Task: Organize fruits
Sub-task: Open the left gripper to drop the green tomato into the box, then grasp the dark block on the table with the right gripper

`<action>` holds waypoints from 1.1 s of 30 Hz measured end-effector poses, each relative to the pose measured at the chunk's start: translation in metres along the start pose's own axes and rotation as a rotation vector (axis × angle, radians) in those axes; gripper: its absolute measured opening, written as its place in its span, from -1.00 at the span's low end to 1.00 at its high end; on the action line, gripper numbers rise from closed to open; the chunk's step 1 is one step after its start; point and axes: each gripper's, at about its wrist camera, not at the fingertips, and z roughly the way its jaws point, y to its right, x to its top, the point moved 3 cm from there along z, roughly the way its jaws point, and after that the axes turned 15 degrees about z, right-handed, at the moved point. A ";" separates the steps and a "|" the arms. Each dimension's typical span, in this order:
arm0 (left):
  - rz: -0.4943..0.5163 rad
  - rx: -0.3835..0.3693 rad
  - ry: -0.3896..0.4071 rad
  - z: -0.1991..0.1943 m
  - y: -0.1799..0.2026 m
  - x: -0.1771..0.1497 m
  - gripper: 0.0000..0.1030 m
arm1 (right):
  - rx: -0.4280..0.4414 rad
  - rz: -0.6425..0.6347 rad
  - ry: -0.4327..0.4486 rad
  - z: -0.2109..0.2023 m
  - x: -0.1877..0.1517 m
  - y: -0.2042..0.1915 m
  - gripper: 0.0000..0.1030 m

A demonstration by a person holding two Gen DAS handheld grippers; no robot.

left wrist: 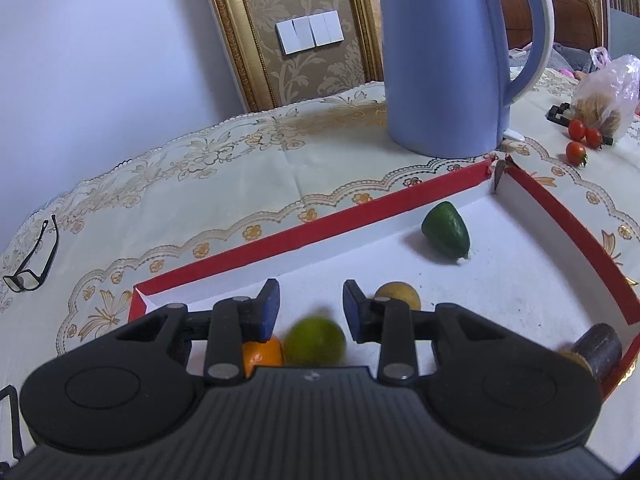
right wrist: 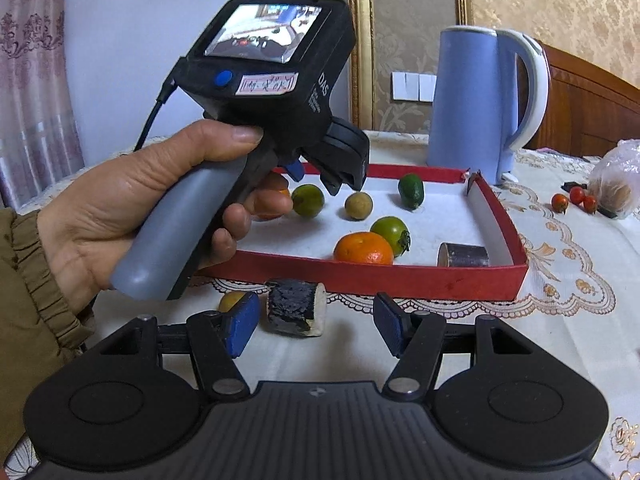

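Observation:
A red-rimmed tray [right wrist: 360,276] with a white floor holds a mandarin [right wrist: 363,248], a green tomato [right wrist: 390,230], a dark green fruit [left wrist: 446,230], a yellow-brown round fruit [left wrist: 398,295] and a dark cane piece [right wrist: 464,255]. My left gripper [left wrist: 310,300] hangs open over the tray's left end. A blurred lime [left wrist: 316,340] lies under the gap and a small orange [left wrist: 262,354] beside it, neither touched. My right gripper [right wrist: 314,326] stands open over the tablecloth in front of the tray. A black-skinned cane piece [right wrist: 296,308] lies just beyond its fingers, and a yellow fruit [right wrist: 232,300] sits behind the left finger.
A tall blue kettle [left wrist: 440,60] stands right behind the tray's far corner. Three cherry tomatoes [right wrist: 572,198] and a plastic bag [right wrist: 616,184] lie at the right. Black glasses [left wrist: 32,260] rest near the table's left edge. A person's hand [right wrist: 120,208] holds the left gripper's handle.

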 end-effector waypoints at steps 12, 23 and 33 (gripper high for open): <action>-0.019 -0.006 0.048 -0.021 -0.004 0.000 -0.06 | -0.032 -0.012 -0.017 0.012 -0.003 -0.006 0.21; -0.092 0.131 0.137 -0.082 -0.030 -0.013 0.85 | 0.002 0.008 -0.060 0.018 -0.004 -0.009 -0.39; -0.197 0.149 0.148 -0.114 -0.053 -0.050 0.95 | 0.019 0.025 -0.058 0.017 -0.003 -0.005 -0.41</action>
